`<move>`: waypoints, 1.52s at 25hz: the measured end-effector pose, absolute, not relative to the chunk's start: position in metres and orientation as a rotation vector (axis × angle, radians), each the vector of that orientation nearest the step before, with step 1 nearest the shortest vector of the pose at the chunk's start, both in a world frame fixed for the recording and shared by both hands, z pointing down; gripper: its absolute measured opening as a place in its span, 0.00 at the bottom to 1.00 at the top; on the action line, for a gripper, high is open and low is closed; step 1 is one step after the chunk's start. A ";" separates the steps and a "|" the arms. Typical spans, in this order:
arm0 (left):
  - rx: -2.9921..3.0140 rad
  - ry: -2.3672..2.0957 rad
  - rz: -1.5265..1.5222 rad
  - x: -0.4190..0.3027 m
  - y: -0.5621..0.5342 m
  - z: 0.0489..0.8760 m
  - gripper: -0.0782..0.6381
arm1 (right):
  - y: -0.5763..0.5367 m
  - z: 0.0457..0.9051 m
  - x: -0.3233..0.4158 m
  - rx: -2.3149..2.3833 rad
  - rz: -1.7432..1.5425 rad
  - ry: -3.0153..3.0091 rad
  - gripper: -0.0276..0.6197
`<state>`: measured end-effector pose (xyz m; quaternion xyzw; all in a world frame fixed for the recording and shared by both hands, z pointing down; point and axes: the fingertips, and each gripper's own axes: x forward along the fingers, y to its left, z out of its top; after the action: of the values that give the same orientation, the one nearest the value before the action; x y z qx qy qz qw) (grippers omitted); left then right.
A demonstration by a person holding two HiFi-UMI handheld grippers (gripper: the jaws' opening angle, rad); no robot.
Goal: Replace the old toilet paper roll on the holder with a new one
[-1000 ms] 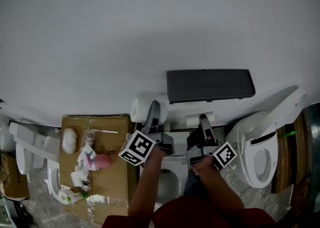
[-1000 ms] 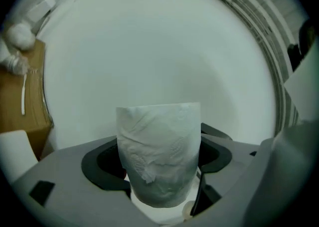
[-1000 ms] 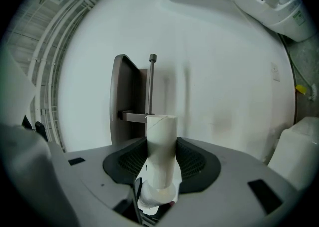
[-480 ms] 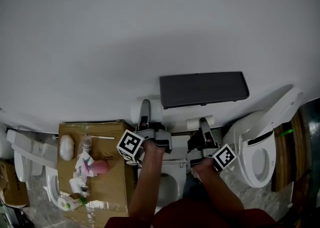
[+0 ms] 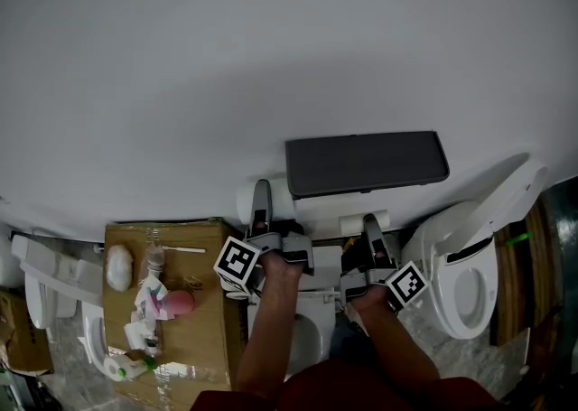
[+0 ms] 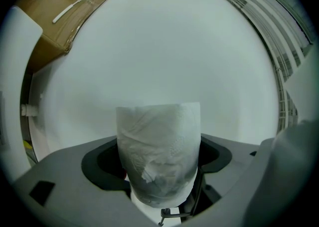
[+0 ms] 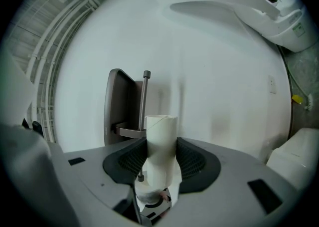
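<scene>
Left gripper (image 5: pixel 262 212) jaws clamp the new toilet paper roll (image 6: pixel 158 143); right gripper (image 5: pixel 372 236) jaws clamp the cardboard tube (image 7: pixel 160 143), leaving the holder (image 7: pixel 123 104) free.

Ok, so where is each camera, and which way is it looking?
Head view: on the person's head, looking steeply down at the wall, holder and toilet; both forearms, the left gripper and right gripper show.
Left gripper view: on the left gripper, looking along its jaws, shut on the new roll, at the wall.
Right gripper view: on the right gripper, facing the holder; its jaws clamp the empty tube.
Shared: head and right gripper views both show the holder.
</scene>
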<state>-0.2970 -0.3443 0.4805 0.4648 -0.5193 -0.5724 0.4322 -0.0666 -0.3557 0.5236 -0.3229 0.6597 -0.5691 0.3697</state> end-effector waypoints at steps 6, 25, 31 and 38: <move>1.161 -1.303 -1.433 -0.298 -0.340 0.477 0.72 | -0.354 0.525 -0.066 -0.823 -1.458 1.693 0.34; 1.209 -1.313 -1.367 -0.259 -0.355 0.470 0.72 | -0.360 0.520 -0.041 -0.825 -1.435 1.657 0.33; 1.233 -1.293 -1.335 -0.230 -0.369 0.469 0.72 | -0.365 0.521 -0.018 -0.849 -1.415 1.635 0.33; 1.267 -1.296 -1.291 -0.202 -0.378 0.472 0.72 | -0.366 0.524 0.015 -0.898 -1.376 1.606 0.33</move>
<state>-0.2023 -0.3782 0.4724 0.5105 -0.5224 -0.5205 0.4423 0.0149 -0.3656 0.5236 -0.3565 0.6376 -0.5463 0.4097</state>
